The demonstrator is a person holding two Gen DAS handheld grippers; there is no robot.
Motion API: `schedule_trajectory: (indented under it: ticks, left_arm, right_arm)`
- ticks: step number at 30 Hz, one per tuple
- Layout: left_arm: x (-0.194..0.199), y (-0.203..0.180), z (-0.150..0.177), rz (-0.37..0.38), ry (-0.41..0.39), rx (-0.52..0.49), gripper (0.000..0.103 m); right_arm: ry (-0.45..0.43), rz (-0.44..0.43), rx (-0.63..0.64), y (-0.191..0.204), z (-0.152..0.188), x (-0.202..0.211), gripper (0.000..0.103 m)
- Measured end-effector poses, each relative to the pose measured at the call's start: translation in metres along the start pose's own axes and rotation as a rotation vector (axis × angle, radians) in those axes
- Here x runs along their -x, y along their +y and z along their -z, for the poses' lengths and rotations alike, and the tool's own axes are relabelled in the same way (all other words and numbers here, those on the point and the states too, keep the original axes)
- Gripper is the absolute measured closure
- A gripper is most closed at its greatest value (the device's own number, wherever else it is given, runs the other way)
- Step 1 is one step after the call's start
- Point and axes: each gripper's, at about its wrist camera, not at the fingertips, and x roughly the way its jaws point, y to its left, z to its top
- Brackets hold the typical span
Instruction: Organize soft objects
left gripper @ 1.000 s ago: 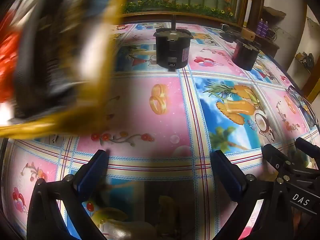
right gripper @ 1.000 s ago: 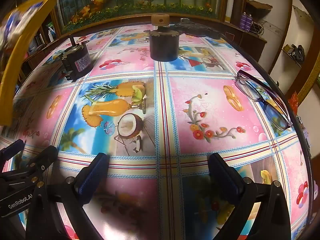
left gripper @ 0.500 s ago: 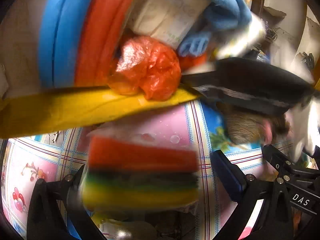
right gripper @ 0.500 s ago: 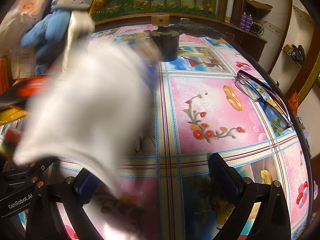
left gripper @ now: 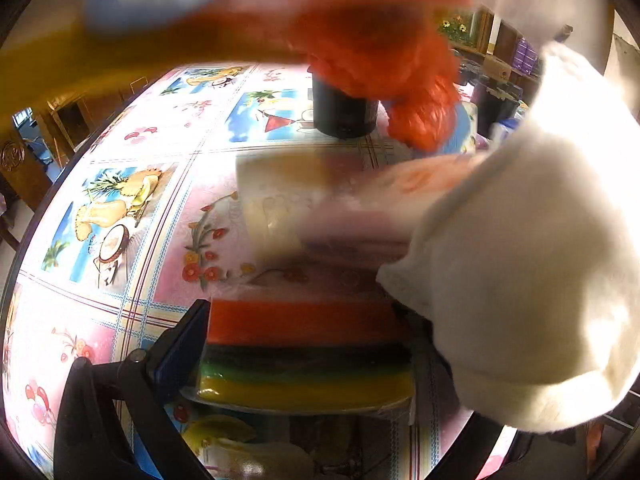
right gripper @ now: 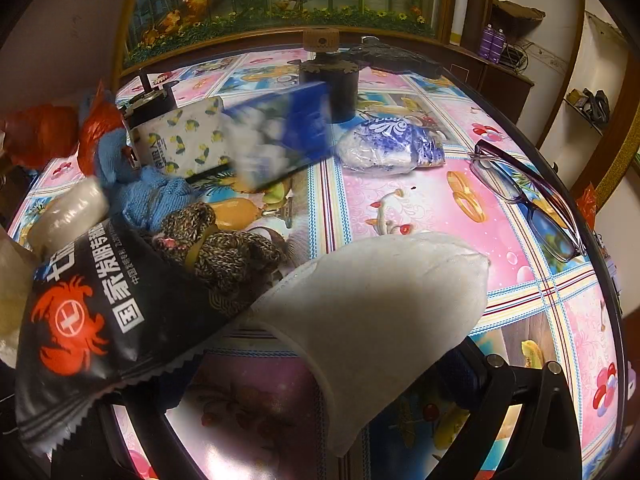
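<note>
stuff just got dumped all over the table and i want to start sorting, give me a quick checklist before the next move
1. Objects at rest: not ok; the blue pack and orange bag are motion-blurred.
2. Left gripper free: not ok; a striped sponge stack sits between its fingers.
3. Right gripper visible: not ok; the white pad and black crab pouch cover it.
4. Right gripper state: cannot tell.
5. Glasses clear of the pile: ok; they lie apart on the tablecloth.
</note>
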Motion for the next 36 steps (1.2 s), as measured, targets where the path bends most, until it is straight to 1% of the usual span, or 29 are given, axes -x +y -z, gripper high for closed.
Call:
schedule_trajectory:
  ticks: [18, 19, 20, 36]
  left_arm:
    - [-0.001, -0.003, 0.002, 0.0, 0.0, 0.0, 0.0]
    - [-0.002, -0.003, 0.001, 0.0, 0.0, 0.0, 0.0]
    - [0.001, 0.007, 0.001, 0.0, 0.0, 0.0, 0.0]
    - [0.003, 0.006, 0.0, 0.0, 0.0, 0.0, 0.0]
  right_arm:
    - [0.0, 0.0, 0.0, 0.0, 0.0, 0.001, 0.001]
    - [0.0, 0.0, 0.0, 0.0, 0.0, 0.001, 0.001]
    - [0.0, 0.0, 0.0, 0.0, 0.0, 0.001, 0.001]
    - [0.0, 0.0, 0.0, 0.0, 0.0, 0.001, 0.001]
